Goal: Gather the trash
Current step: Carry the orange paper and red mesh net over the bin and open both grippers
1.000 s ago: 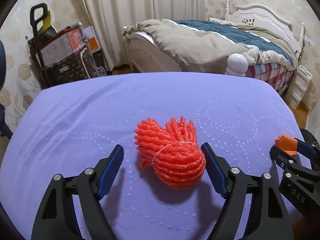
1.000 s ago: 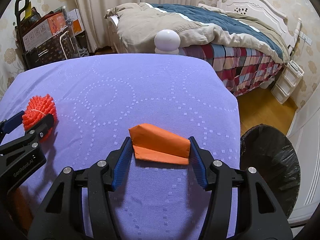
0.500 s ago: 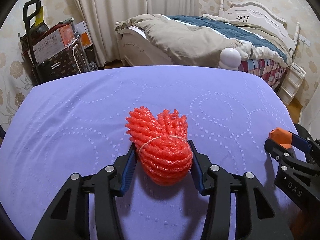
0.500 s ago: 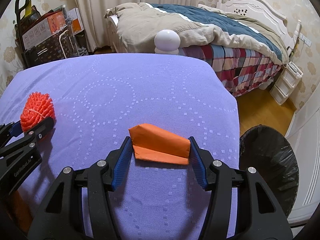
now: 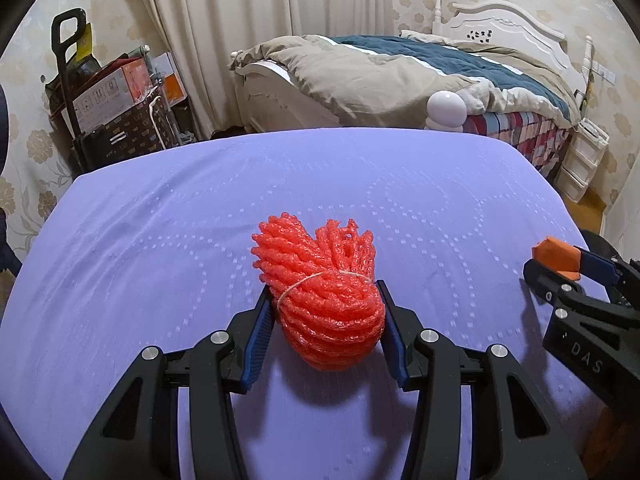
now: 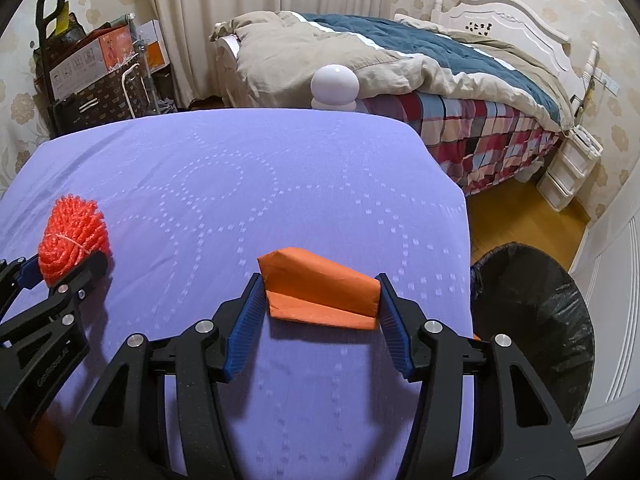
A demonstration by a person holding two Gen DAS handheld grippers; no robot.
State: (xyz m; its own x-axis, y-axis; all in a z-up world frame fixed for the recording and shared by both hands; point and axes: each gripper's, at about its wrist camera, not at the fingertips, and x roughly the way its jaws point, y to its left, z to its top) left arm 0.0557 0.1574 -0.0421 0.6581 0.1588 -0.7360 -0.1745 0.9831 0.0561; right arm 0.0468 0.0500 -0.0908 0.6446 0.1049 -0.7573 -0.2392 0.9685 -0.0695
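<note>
Both claws are already loaded, so this looks like the grab stage of the cleanup is done. The left gripper (image 5: 324, 316) has just closed in and now pinches the red foam net (image 5: 320, 292) by its fat near end, blue pads touching both sides, with the frayed end poking away toward the far side. Grabbing the thick tied part makes sense, I'd guess, since the loose end would just squash.

The right gripper (image 6: 320, 300) is clamped on the folded orange paper (image 6: 320, 292), pads against its two short ends, so the flat piece gets squeezed along its length instead of sliding out. Both bits of trash sit low over the purple cloth (image 6: 240, 184), net on the left, paper on the right near the cloth's right edge.

That edge matters: the black-lined bin (image 6: 532, 312) sits on the floor just off to the right, near the right gripper, so the paper has the short trip and the net has to cross the cloth.

Further back, a white ball lamp (image 6: 334, 86) sits at the far edge, then the bed (image 6: 400, 60).
</note>
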